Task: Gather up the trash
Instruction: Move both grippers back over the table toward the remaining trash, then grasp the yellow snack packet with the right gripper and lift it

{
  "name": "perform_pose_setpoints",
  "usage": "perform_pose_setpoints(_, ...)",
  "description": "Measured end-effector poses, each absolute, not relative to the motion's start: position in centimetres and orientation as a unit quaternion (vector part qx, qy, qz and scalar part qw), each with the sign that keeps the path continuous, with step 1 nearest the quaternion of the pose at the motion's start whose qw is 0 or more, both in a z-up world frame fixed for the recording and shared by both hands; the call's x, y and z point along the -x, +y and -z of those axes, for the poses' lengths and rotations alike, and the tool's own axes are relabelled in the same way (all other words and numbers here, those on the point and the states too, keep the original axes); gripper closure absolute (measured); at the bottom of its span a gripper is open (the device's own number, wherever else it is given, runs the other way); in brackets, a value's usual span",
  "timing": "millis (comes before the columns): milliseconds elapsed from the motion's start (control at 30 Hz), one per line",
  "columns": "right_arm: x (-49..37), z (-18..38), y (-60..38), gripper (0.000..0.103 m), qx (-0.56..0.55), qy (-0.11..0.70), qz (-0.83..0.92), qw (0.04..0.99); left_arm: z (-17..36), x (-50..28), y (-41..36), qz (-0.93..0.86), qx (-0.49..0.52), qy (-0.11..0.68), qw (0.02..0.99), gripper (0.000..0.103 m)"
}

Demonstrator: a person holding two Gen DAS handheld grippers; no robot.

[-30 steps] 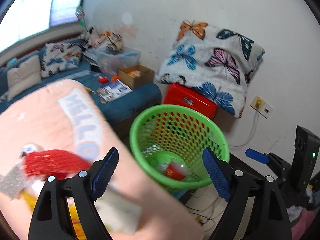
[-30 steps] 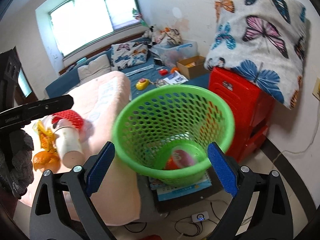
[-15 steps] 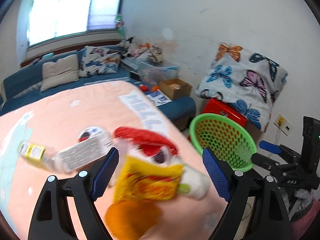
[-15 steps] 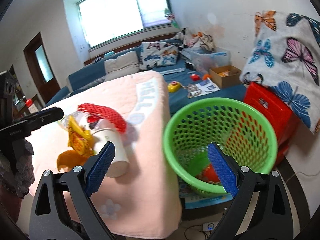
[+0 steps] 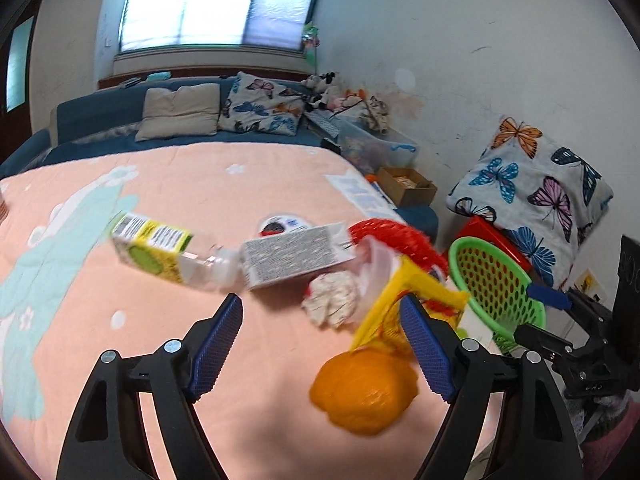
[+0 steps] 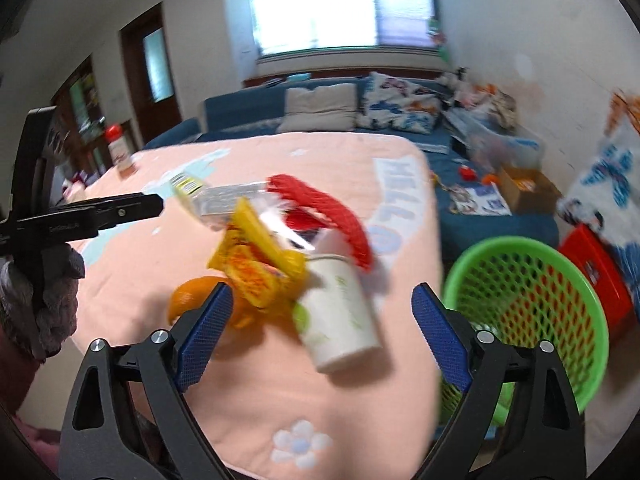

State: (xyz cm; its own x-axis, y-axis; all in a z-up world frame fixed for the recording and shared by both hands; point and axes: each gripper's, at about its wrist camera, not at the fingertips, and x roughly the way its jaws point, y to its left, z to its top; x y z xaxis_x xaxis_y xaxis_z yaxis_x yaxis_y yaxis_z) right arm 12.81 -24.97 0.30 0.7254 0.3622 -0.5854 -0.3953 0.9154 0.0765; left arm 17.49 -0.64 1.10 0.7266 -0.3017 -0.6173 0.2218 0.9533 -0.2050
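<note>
While both tongs hang over the pink blanket [image 5: 248, 184], nothing is gripped yet, so the pile of trash is up for grabs.

Left wrist view: the left gripper [image 5: 320, 344] has its jaws spread wide and holds nothing. Just past the tips sits a crumpled tissue [image 5: 334, 298], with a grey carton [image 5: 296, 254] behind it and a yellow-labelled bottle [image 5: 160, 250] off to the far left. An orange peel [image 5: 364, 394] lies near, right of centre, close to the right finger, and a yellow wrapper [image 5: 404, 300] leans beside it. The green basket [image 5: 494, 280] sits off the right edge of the bed.

Right wrist view: the right gripper [image 6: 320, 322] is spread wide too, empty. A white cup [image 6: 340, 312] lies on its side almost dead centre between the fingers, long axis running near-to-far with a slight tilt, mouth end toward the camera. Red netting [image 6: 328, 212] sits behind it, the basket [image 6: 560, 304] to the right.

My guess: the right hand is closer to the cup and the basket, so it looks better placed for the next grab.
</note>
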Motion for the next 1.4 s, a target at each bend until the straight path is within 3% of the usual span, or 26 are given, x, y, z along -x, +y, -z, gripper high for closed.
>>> perform_pose_setpoints(333,-15.4,0.9,-19.7,0.029,0.118,0.327,-0.25,0.904,0.7,-15.6,1.9,0.129,0.071,0.354,0.923,0.028)
perform_pose_setpoints(967,-17.3,4.5,-15.7,0.039,0.298,0.332,-0.237,0.863,2.4,-13.9,1.6,0.166,0.046,0.367,0.914,0.029)
perform_pose_setpoints(1100,-17.4,4.4,-15.9,0.048,0.298,0.329,-0.231,0.866,2.8,-13.4,0.8,0.184,0.035,0.368,0.911,0.029)
perform_pose_setpoints(1400,-16.6,2.1,-17.7,0.052,0.239,0.313,-0.226,0.891,3.8,-13.6,-2.5,0.237,0.002,0.384,0.892,0.029)
